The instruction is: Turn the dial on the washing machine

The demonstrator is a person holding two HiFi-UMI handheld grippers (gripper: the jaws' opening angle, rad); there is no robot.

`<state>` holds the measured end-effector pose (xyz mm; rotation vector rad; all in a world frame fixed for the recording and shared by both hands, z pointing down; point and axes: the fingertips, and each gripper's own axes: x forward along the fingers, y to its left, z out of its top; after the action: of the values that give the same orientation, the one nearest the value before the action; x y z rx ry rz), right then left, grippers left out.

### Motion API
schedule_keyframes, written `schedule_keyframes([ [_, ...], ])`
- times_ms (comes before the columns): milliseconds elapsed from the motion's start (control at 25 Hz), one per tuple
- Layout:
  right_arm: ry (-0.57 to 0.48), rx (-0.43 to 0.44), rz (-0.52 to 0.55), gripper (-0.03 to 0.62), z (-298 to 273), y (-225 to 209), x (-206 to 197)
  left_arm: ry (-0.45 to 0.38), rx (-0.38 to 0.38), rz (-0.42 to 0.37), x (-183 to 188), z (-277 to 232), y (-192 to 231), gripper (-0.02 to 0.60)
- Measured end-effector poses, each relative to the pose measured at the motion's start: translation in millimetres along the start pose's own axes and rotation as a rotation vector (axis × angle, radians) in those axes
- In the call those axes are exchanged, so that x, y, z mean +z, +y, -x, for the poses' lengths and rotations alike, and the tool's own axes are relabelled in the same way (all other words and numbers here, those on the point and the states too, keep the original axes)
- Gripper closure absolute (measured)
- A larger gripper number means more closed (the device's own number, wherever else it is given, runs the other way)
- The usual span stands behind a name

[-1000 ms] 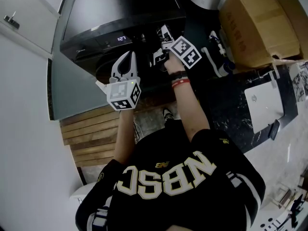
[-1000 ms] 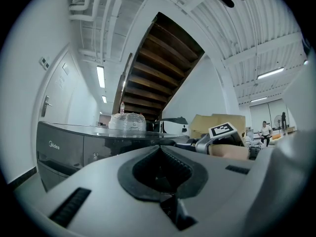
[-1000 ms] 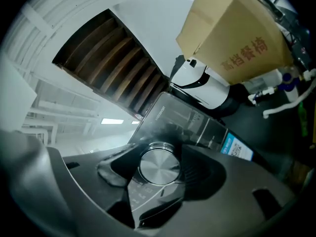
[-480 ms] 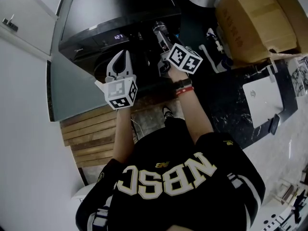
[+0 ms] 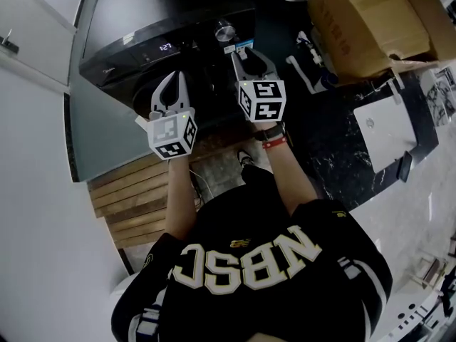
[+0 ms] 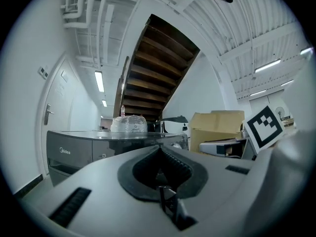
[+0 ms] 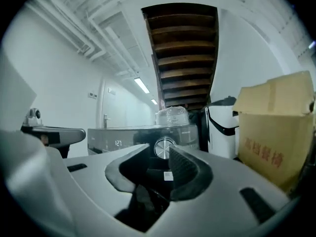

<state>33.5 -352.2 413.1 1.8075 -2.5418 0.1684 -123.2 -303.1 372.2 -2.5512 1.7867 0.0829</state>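
The black washing machine (image 5: 157,13) stands ahead with a lit display (image 5: 165,47) and a silver dial (image 5: 225,29) on its front panel. My right gripper (image 5: 246,54) hovers just short of the dial and a little to its right, not touching it. In the right gripper view the dial (image 7: 164,148) shows through the gap between the jaws of the right gripper (image 7: 159,147); they are closing with nothing between them. My left gripper (image 5: 171,83) hangs in front of the machine's door, left of the dial, its jaws together and empty; the left gripper view shows the left gripper (image 6: 159,149).
A large cardboard box (image 5: 363,20) sits right of the machine, with a white appliance (image 7: 222,127) between them. A plastic-wrapped bundle (image 7: 172,116) lies on the machine's top. A flat white device (image 5: 385,130) rests on the dark floor at right. Wooden slats (image 5: 135,198) lie below left.
My right gripper has drawn back from the dial towards me and rolled so that its marker cube faces up. The left gripper has hardly moved.
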Motion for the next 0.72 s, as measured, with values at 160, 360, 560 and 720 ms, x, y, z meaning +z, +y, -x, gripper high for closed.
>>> schedule_keyframes([
  [160, 0.006, -0.015, 0.023, 0.516, 17.4, 3.1, -5.9, -0.004, -0.009, -0.002, 1.4, 8.6, -5.4, 0.568],
  [360, -0.002, -0.010, 0.009, 0.553, 38.5, 7.7, -10.7, 0.000, -0.018, -0.002, -0.1, 19.3, -11.1, 0.568],
  [560, -0.036, -0.012, 0.012, 0.588, 56.9, 12.3, -5.4, 0.002, -0.031, 0.000, -0.9, 29.5, -17.3, 0.568],
  [720, -0.038, -0.013, 0.014, 0.589, 66.6, 15.8, -4.8, 0.004, -0.038, 0.001, -1.7, 36.5, -19.8, 0.568],
])
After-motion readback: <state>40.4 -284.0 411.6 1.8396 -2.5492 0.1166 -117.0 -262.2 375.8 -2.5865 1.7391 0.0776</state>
